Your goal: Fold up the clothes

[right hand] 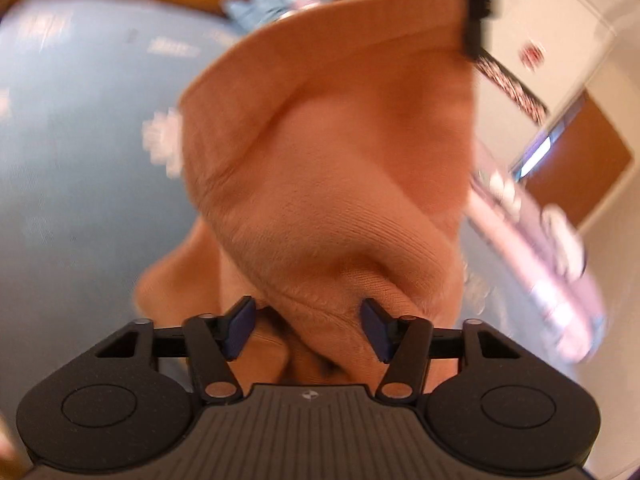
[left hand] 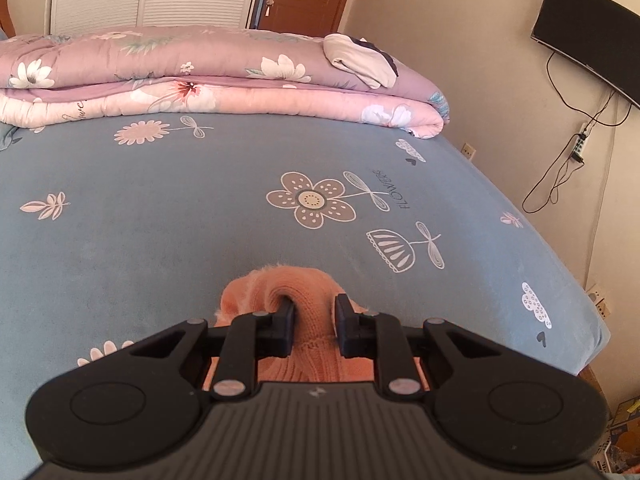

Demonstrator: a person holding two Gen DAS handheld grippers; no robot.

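An orange knit garment hangs bunched between the fingers of my left gripper, which is shut on a fold of it above the blue flowered bed sheet. In the blurred right wrist view the same garment hangs as a wide sheet from its top corner, where the black left gripper holds it. A thick lower fold lies between the fingers of my right gripper. The right-hand pad touches the cloth, while a narrow dark gap shows beside the left-hand pad, so these jaws stand open around the fold.
A folded pink floral quilt lies across the far side of the bed with a white garment on top. The bed's right edge drops off toward a wall with a dark screen and hanging cables.
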